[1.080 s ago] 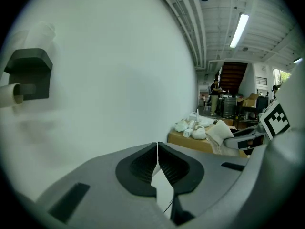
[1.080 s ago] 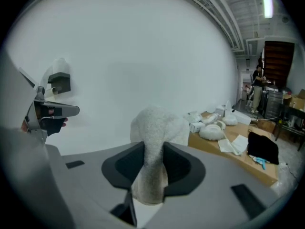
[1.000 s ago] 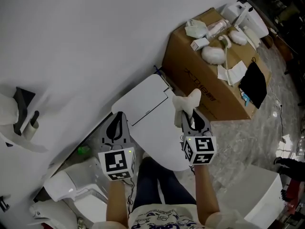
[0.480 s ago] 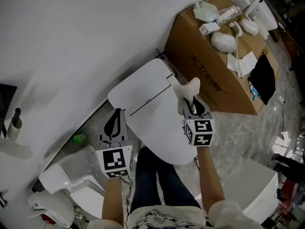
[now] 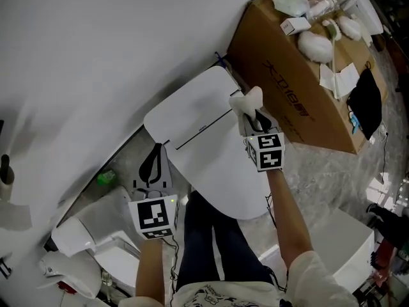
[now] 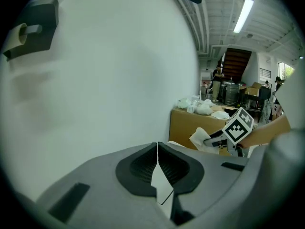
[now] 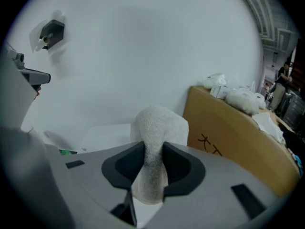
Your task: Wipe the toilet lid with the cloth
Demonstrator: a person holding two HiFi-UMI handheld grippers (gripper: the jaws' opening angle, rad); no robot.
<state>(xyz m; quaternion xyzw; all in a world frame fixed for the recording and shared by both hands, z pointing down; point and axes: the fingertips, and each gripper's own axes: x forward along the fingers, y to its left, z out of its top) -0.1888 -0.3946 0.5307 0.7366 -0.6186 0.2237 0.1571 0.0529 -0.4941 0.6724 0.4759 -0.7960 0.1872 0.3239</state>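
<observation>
Still pinching the cloth [image 5: 246, 100] in the right gripper [image 5: 254, 113] — jaws squeezed narrowly on its middle, fluffy top bulging above them, plain in the right gripper view. Holding it at the right edge of the toilet lid [image 5: 204, 155], by the end of the seam that crosses the lid; touching the surface or just above it, cannot tell which. Reaching farther out than a second ago, forearm stretched longer, yet sitting at much the same spot on the lid's edge. Keeping the left gripper [image 5: 154, 152] just beside the lid's left edge, over the floor, jaws pressed together with nothing between them — a second ago overlapped that edge a little. Looking from a shifted head angle too: cardboard box [image 5: 287, 85], with white clutter [image 5: 314, 43] on top, slid toward the upper right corner of the head view.
</observation>
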